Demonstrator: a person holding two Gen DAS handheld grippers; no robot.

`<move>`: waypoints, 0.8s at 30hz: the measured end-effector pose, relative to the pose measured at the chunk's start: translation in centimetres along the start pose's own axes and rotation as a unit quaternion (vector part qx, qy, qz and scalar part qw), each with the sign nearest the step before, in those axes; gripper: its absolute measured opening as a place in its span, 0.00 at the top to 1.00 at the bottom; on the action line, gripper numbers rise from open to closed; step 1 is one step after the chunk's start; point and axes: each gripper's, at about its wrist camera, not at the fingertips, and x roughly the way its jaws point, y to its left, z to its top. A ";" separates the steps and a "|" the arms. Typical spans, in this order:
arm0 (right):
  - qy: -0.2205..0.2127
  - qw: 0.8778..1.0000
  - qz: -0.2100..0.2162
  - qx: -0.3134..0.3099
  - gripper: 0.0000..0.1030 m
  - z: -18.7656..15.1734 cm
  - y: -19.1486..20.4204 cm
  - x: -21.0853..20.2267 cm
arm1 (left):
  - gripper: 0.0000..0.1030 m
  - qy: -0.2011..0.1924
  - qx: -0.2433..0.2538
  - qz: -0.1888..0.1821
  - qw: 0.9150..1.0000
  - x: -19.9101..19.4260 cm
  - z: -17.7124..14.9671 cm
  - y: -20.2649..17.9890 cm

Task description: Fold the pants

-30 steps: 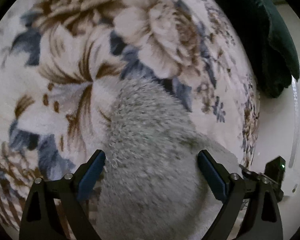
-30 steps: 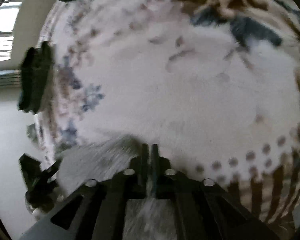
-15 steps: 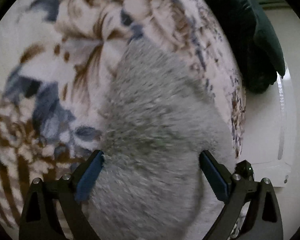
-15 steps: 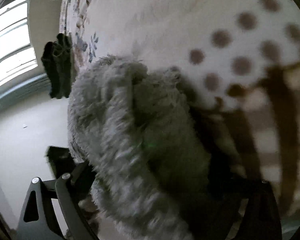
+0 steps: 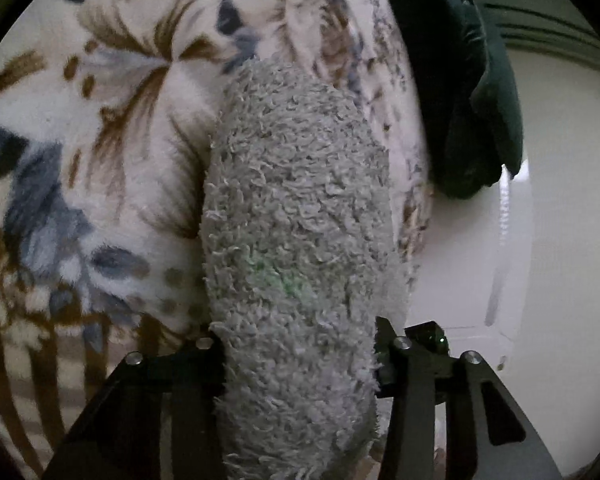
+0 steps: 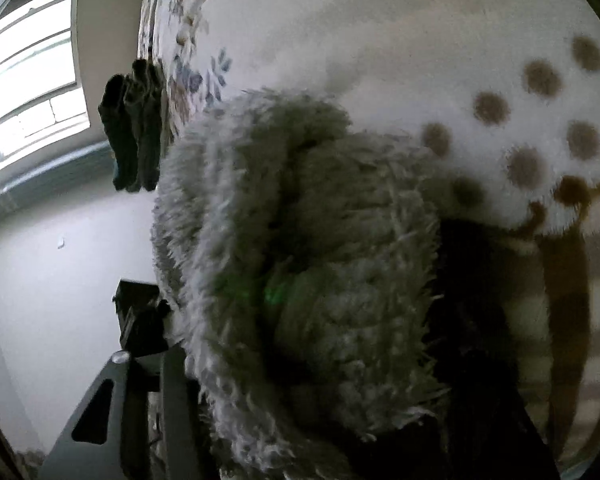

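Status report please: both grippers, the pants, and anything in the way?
Left gripper closing, grey fluffy pants bunched between its jaws. Right gripper closing too, pants between. Pants lie on the floral blanket; dark green garment apart at the edge.

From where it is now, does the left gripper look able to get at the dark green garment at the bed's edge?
Probably not yet. The left gripper is closing with the grey fleece pants bunched between its fingers, so it is occupied. The dark green garment lies beyond, up and to the right, with nothing else across the floral blanket.
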 end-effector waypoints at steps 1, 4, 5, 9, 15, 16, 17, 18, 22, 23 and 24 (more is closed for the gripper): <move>-0.001 1.000 0.006 0.000 0.50 -0.1 0.6 -0.2 | 0.60 0.002 -0.003 -0.009 1.000 -0.5 0.1 -0.6; -0.007 1.000 0.022 0.000 0.51 -0.2 3.4 -1.1 | 0.60 -0.006 0.004 -0.019 1.000 -2.4 0.4 -2.9; -0.008 1.000 0.026 -0.008 0.51 -0.1 5.1 -1.4 | 0.60 -0.012 0.008 -0.025 1.000 -3.5 0.7 -4.0; -0.014 0.998 0.064 -0.024 0.51 0.9 12.2 -2.7 | 0.60 -0.046 0.024 -0.047 0.998 -8.6 3.3 -8.8; -0.022 0.993 0.076 -0.085 0.51 3.6 26.2 -1.6 | 0.60 -0.098 0.066 -0.059 0.991 -17.7 10.4 -15.7; -0.022 0.992 0.074 -0.096 0.51 4.5 29.0 -0.9 | 0.60 -0.105 0.072 -0.059 0.990 -19.2 12.2 -16.6; -0.024 0.992 0.071 -0.105 0.51 5.3 31.4 -0.4 | 0.60 -0.109 0.076 -0.059 0.989 -20.3 13.7 -17.3; -0.028 0.991 0.068 -0.113 0.51 6.3 34.2 0.6 | 0.60 -0.115 0.082 -0.058 0.988 -21.9 15.8 -18.0; -0.034 0.989 0.059 -0.132 0.51 10.5 42.9 5.4 | 0.60 -0.131 0.088 -0.053 0.986 -26.7 24.1 -19.0; -0.036 0.989 0.057 -0.134 0.51 12.0 45.2 7.1 | 0.59 -0.134 0.089 -0.049 0.986 -27.6 26.6 -19.0; -0.036 0.989 0.057 -0.135 0.51 13.1 46.7 8.5 | 0.59 -0.138 0.090 -0.042 0.985 -28.4 29.1 -18.8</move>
